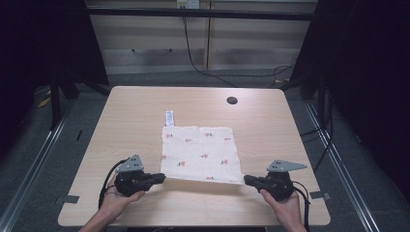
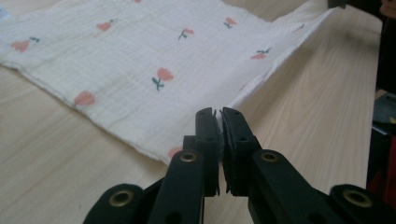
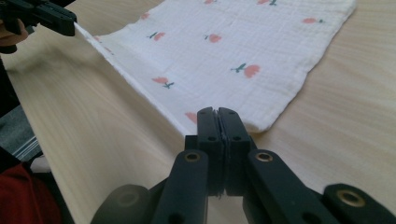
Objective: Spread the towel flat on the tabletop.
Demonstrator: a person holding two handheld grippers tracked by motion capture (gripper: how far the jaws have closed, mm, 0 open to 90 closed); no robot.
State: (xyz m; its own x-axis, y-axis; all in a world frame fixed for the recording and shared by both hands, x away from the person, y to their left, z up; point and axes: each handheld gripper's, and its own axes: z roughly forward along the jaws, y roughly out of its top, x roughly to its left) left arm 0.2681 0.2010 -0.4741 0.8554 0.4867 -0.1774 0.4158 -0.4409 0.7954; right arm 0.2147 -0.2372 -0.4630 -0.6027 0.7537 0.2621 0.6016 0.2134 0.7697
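A square white cloth (image 1: 201, 152) printed with small red flowers lies spread on the wooden table (image 1: 130, 121), a white label at its far left corner. My left gripper (image 1: 162, 178) is shut on the cloth's (image 2: 140, 70) near left corner, and the fabric shows pinched between the jaws of that gripper (image 2: 218, 113). My right gripper (image 1: 245, 180) is shut on the near right corner of the cloth (image 3: 224, 51); its jaws (image 3: 217, 112) are pressed together over the hem. The near edge is lifted a little off the table and stretched between the two grippers.
A dark round cable hole (image 1: 232, 100) sits in the table's far right part. Bare tabletop surrounds the cloth on all sides. Beyond the table's far edge are a grey floor, cables and a pale cabinet (image 1: 203, 43).
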